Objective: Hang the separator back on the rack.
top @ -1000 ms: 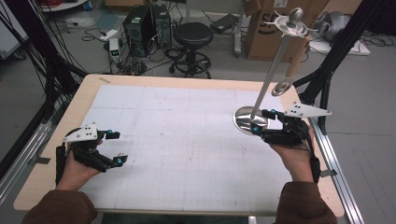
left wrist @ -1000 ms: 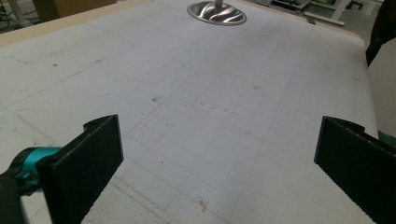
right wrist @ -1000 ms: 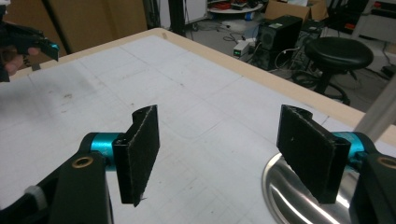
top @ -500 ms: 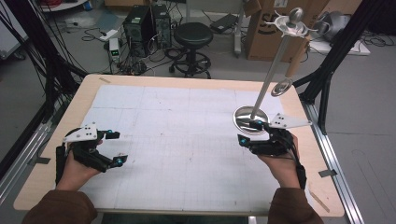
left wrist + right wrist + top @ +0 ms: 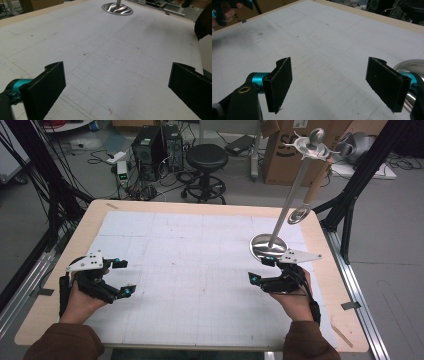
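High view: white grid mat [image 5: 200, 270] on wood table [image 5: 325, 250]; stool [image 5: 206, 157] behind.

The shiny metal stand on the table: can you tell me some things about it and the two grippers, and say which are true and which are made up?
1. The metal stand stands on the white mat with its pole leaning. True.
2. The right gripper squeezes the stand's pole. False: its jaws stand wide apart with nothing between them, beside the round base; they have just been opening.
3. The left gripper has open jaws. True: the left gripper view shows them far apart over bare mat.
4. The stand is near the left gripper. False: it is at the right side of the table, by the right gripper.
5. A black stool stands on the floor beyond the table. True.
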The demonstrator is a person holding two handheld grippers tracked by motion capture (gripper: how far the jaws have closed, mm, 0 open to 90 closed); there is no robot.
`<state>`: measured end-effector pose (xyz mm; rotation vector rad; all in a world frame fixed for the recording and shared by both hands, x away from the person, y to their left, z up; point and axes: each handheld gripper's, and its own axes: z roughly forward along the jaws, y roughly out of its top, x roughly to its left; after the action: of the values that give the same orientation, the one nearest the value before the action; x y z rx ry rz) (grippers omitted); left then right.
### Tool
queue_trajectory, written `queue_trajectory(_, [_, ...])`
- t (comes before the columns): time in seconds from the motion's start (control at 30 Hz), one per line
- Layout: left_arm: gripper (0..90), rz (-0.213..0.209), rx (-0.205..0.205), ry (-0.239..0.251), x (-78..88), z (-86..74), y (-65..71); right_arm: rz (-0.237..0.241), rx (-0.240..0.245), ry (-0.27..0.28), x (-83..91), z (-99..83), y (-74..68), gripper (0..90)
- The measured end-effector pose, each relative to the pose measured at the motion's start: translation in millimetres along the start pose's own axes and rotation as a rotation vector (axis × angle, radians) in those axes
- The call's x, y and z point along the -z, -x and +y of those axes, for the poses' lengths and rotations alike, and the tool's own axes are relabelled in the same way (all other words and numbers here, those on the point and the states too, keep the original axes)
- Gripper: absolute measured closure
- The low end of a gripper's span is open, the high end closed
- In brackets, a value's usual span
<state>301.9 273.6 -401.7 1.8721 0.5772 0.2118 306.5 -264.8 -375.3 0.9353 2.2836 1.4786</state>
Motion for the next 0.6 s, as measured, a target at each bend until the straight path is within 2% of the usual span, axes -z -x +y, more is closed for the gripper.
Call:
queue_trajectory(0.17, [1.7,-0.001,-0.003,-0.006,-1.1,0.0,-0.3,0.006,0.01,-0.021,-3.3,-1.1,-1.2,19.7])
queue_trajectory(0.6, [1.7,-0.018,-0.01,-0.016,-5.2,-0.7,0.0,-0.028,0.014,-0.011,1.5,-3.7,1.0,18.3])
